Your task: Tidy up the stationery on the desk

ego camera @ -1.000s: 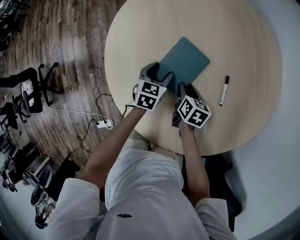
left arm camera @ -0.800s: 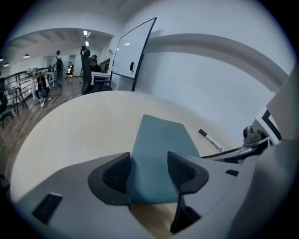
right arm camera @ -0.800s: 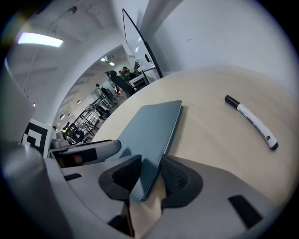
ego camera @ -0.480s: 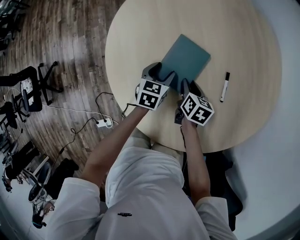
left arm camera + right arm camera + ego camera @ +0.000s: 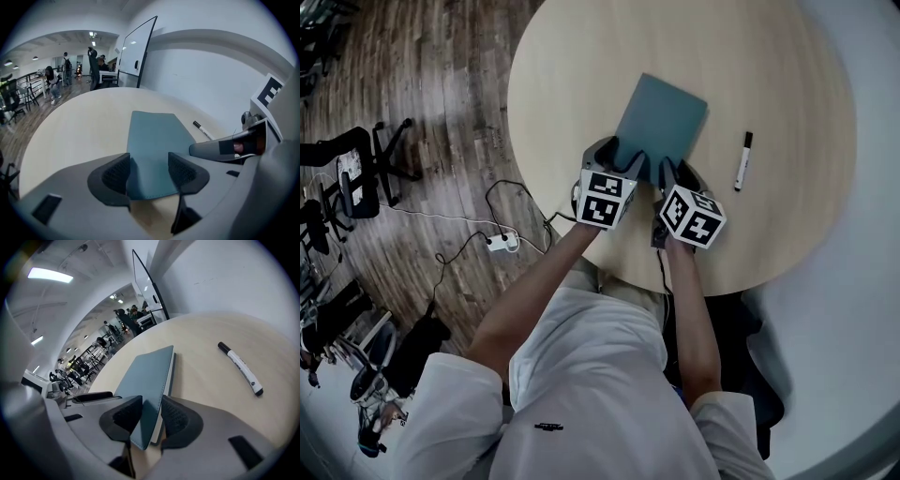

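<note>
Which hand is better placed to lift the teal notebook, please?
Probably right: the right tongs have just been closing and pinch the near edge of the teal rectangular notebook; the left tongs stand open around it.

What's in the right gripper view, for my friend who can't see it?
The right gripper has just been closing its jaws on the near edge of a teal notebook lying on a pale round table. A white marker with a black cap lies apart, to the right.
</note>
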{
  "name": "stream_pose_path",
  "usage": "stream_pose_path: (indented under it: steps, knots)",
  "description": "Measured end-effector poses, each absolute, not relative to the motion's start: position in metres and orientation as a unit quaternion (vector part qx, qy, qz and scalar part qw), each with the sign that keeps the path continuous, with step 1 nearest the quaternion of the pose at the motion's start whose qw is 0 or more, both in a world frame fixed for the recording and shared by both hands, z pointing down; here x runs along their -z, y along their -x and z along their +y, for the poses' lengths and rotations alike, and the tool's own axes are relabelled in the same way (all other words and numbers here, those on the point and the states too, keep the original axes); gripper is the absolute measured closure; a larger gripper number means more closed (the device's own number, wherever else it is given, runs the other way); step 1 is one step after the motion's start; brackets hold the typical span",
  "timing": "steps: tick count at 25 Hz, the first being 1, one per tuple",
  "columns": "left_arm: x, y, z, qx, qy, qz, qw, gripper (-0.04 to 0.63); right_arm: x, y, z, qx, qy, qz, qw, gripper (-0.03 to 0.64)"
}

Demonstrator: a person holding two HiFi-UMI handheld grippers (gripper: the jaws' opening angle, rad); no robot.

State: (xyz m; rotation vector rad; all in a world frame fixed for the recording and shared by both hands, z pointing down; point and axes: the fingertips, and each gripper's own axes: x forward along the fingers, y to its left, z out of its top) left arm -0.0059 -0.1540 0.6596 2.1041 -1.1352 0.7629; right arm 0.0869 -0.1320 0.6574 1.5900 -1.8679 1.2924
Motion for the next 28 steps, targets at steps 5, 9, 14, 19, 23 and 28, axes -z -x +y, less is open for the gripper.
stream_pose_path:
  steps: [5, 9, 14, 19, 23, 28]
  knots:
    - [-0.654, 0.007, -0.125, -0.289, -0.787, -0.438, 0.325, 0.336, -0.653, -0.087, -0.110, -0.461, -0.554, -0.667, 0.190, 0.469]
    - [-0.653, 0.007, -0.101, -0.289, -0.782, -0.439, 0.334, 0.336, -0.655, -0.086, -0.093, -0.456, -0.543, -0.675, 0.205, 0.469]
    - [-0.656, 0.010, -0.077, -0.287, -0.772, -0.450, 0.345, 0.336, -0.665, -0.083, -0.074, -0.450, -0.528, -0.684, 0.227, 0.468]
    - [-0.659, -0.001, -0.060, -0.285, -0.773, -0.445, 0.351, 0.336, -0.675, -0.092, -0.067, -0.435, -0.521, -0.695, 0.238, 0.468]
    - [-0.659, -0.001, -0.055, -0.291, -0.773, -0.442, 0.350, 0.336, -0.674, -0.089, -0.065, -0.431, -0.510, -0.702, 0.247, 0.468]
    - [-0.651, -0.006, -0.045, -0.299, -0.784, -0.428, 0.335, 0.336, -0.660, -0.097, -0.064, -0.421, -0.518, -0.703, 0.245, 0.468]
